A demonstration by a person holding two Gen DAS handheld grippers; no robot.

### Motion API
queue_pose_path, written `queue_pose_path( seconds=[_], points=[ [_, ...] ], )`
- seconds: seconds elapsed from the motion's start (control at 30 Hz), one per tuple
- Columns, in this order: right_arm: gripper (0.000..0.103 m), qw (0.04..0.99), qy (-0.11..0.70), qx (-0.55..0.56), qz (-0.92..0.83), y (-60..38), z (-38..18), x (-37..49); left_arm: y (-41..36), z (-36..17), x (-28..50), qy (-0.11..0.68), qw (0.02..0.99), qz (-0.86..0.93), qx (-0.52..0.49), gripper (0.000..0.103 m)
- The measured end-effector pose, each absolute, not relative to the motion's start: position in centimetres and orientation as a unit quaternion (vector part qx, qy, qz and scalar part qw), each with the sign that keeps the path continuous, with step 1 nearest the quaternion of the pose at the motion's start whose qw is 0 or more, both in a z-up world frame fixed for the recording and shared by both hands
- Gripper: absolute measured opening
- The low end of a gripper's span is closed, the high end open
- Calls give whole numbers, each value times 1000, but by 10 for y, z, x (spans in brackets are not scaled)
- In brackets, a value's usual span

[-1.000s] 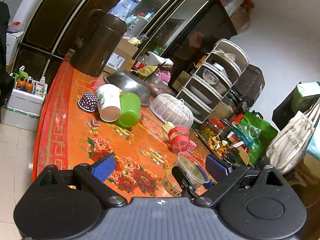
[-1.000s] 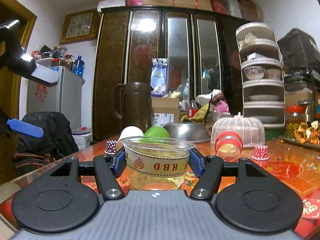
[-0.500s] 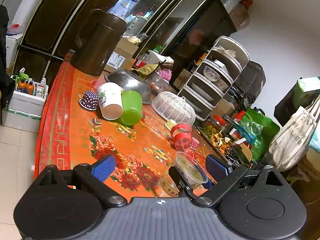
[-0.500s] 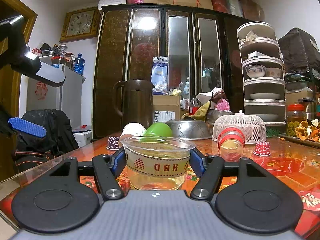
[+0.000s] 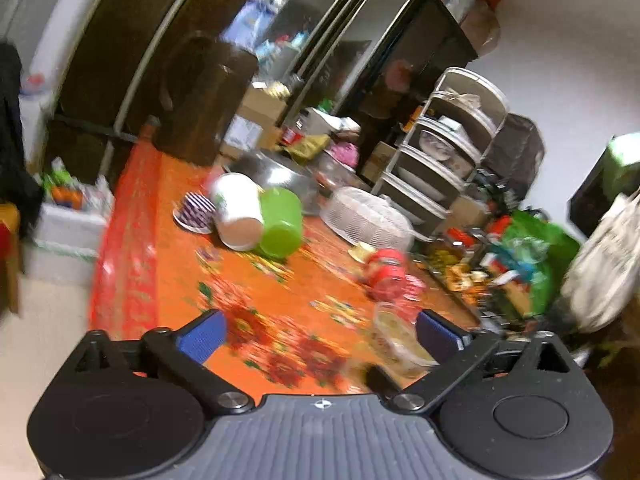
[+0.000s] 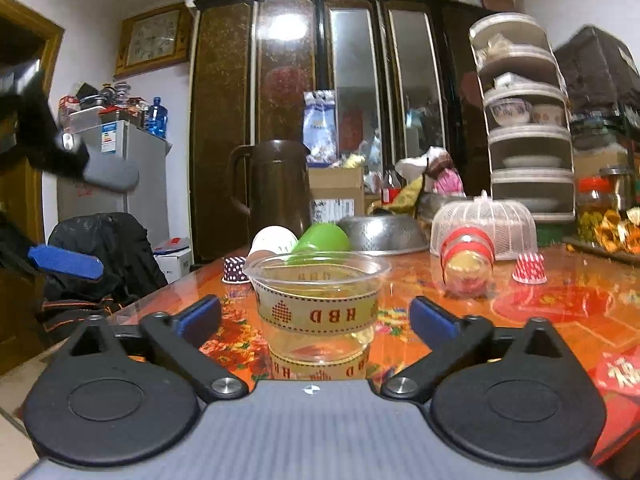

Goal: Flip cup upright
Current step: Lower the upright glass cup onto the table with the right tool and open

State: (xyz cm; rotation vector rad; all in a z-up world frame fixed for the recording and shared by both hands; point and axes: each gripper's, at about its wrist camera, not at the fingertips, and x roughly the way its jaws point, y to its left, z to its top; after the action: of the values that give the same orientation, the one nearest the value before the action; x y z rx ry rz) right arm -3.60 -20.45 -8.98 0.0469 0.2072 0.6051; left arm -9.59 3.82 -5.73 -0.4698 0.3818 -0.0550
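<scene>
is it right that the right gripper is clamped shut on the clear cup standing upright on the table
Not quite. In the right wrist view the right gripper is open: its blue pads stand clear of the clear cup on both sides. The rest holds: the cup stands upright on the table.

Clear cup [image 6: 318, 300] w/ cream-red dotted band, orange floral table [image 6: 560, 304], blue fingers [image 6: 434, 320].

Clear cup [image 6: 318, 300] upright between spread right gripper [image 6: 316, 316] fingers, gaps both sides. Beyond: green cup [image 6: 322, 240], white cup [image 6: 272, 240], red-lidded jar [image 6: 466, 260] block; bare table [image 6: 560, 304] right.
</scene>
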Motion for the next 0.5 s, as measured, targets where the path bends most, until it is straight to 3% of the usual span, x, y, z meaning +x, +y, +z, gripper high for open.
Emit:
queue_pose_path(
  seconds=[0.13,0.27,0.5],
  points=[
    [102,932,210,45,293,-224,-73,-34,22,-57,-90,206,969,36,-135,103],
    [102,910,292,69,285,-249,-55,-31,11,-49,-91,222,968,48,-103,103],
    [102,927,278,39,248,-283,-11,-46,-12,-26,-105,229,970,51,-57,103]
  ],
)
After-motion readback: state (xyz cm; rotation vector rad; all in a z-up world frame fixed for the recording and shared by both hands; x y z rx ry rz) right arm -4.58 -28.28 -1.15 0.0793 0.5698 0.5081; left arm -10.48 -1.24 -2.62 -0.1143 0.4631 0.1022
